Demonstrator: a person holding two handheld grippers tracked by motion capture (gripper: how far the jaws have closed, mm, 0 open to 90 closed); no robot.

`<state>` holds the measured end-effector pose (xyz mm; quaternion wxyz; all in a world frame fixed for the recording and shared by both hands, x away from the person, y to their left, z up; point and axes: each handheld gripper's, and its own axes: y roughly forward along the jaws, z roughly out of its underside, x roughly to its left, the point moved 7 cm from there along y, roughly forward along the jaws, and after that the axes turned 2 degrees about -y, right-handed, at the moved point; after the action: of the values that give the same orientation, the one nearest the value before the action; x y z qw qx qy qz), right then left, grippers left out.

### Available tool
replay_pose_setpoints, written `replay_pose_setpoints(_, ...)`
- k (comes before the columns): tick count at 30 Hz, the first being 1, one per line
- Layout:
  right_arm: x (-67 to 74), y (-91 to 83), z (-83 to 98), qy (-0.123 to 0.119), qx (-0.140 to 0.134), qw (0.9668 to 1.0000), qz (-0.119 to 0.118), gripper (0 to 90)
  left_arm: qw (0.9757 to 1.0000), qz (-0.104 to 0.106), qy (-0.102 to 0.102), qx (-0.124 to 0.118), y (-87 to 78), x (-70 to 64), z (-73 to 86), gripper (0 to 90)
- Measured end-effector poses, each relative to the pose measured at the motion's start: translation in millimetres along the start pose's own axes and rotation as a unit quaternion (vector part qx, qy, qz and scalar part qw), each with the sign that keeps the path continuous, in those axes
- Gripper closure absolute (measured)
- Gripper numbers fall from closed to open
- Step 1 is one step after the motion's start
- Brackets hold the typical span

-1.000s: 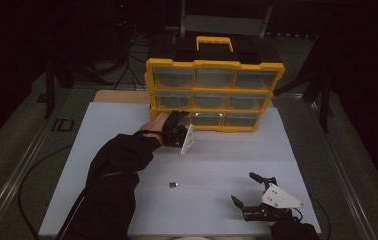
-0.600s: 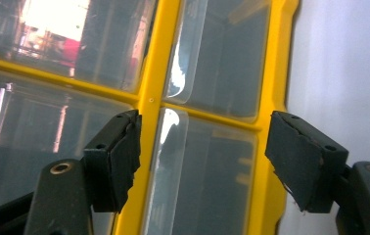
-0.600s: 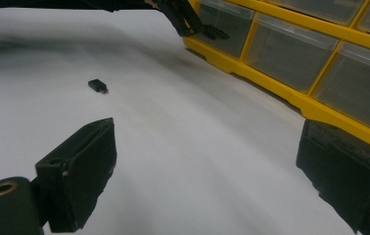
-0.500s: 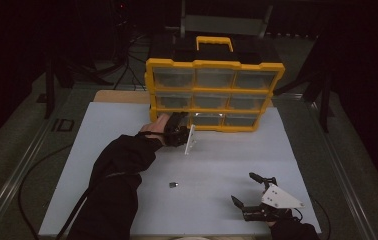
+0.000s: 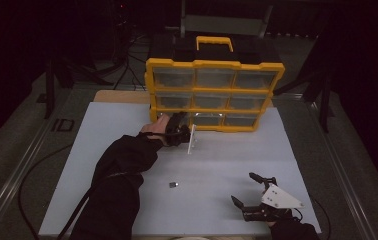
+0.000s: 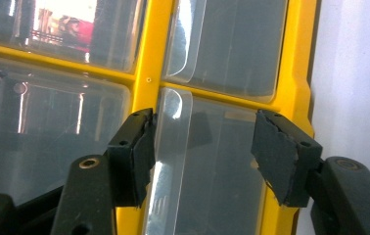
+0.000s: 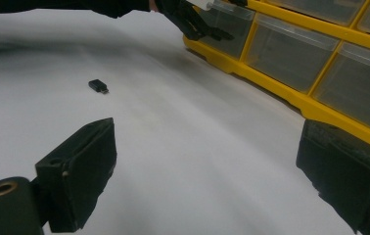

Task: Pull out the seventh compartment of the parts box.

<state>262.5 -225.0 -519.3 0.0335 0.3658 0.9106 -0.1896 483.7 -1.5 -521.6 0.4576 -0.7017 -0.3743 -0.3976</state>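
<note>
- Reaching to the bottom row of the yellow organizer (image 5: 214, 95), the left gripper (image 5: 179, 131) sits at the lower-left drawer (image 5: 168, 118); its jaws have just been closing.
- In the left gripper view, the drawer's clear pull tab (image 6: 171, 161) stands between the two pads: one pad (image 6: 135, 156) lies against the tab's edge, the other (image 6: 283, 156) stands apart from it, so nothing is clamped yet.
- Drawers counted in the high view: nine, in three rows of three, all clear-fronted, plus one yellow carry handle (image 5: 214, 42) on top.
- One small dark part (image 5: 174, 184) lies alone on the white table sheet (image 5: 112, 130), well apart from both grippers.
- The right gripper (image 5: 249, 192) rests at the near right of the sheet, jaws spread wide with nothing between them.
- Two grippers in all, one per hand.
</note>
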Motion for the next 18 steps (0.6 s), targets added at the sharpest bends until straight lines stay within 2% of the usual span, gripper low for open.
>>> replay_pose_setpoints(7,1.2,1.0,-0.5,-0.002,0.000,1.0000,-0.001,7.9,0.9995,-0.002,0.007,0.030,0.5,1.7,-4.3,46.6)
replay_pose_setpoints(8,1.4,1.1,-0.7,-0.002,0.000,1.0000,-0.001,7.9,0.9989,0.000,0.017,0.043,0.4,2.2,-5.5,46.9)
replay_pose_setpoints(11,1.3,1.2,-0.7,-0.003,0.000,1.0000,-0.002,7.9,0.9981,-0.001,0.029,0.055,0.7,2.6,-6.5,47.5)
replay_pose_setpoints(15,2.2,1.5,-0.7,-0.003,0.002,1.0000,-0.003,7.9,0.9964,0.009,0.031,0.079,0.8,4.8,-10.4,50.9)
replay_pose_setpoints(18,2.1,1.9,-0.8,-0.004,0.002,1.0000,-0.003,7.9,0.9956,0.009,0.036,0.086,0.8,5.6,-11.4,52.7)
